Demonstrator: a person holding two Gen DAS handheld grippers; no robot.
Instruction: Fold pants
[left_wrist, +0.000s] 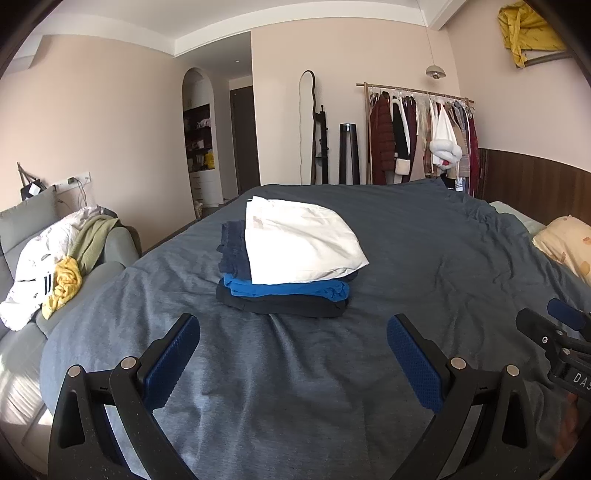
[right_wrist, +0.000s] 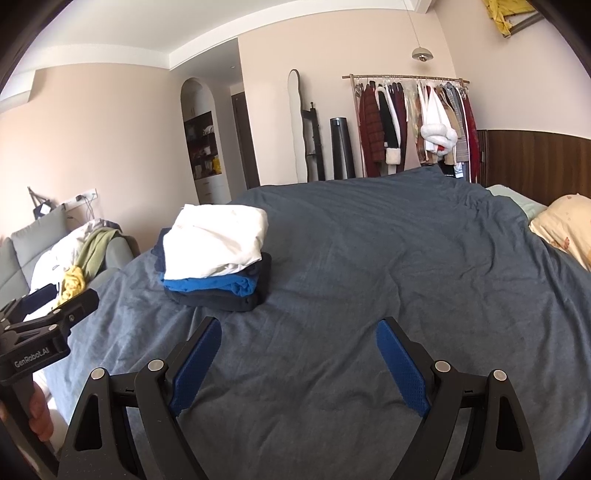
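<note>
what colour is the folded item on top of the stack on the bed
White, clearest in the left wrist view.

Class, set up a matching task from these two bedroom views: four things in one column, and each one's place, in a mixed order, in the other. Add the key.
Things
1. white folded garment
2. black folded garment
3. yellow cloth
4. left tool

Places
A. bottom of the stack on the bed cover
B. on the grey sofa beside the bed
C. top of the stack
D. above bare cover, short of the stack, jaws wide and holding nothing

Pairs: 1-C, 2-A, 3-B, 4-D
</note>
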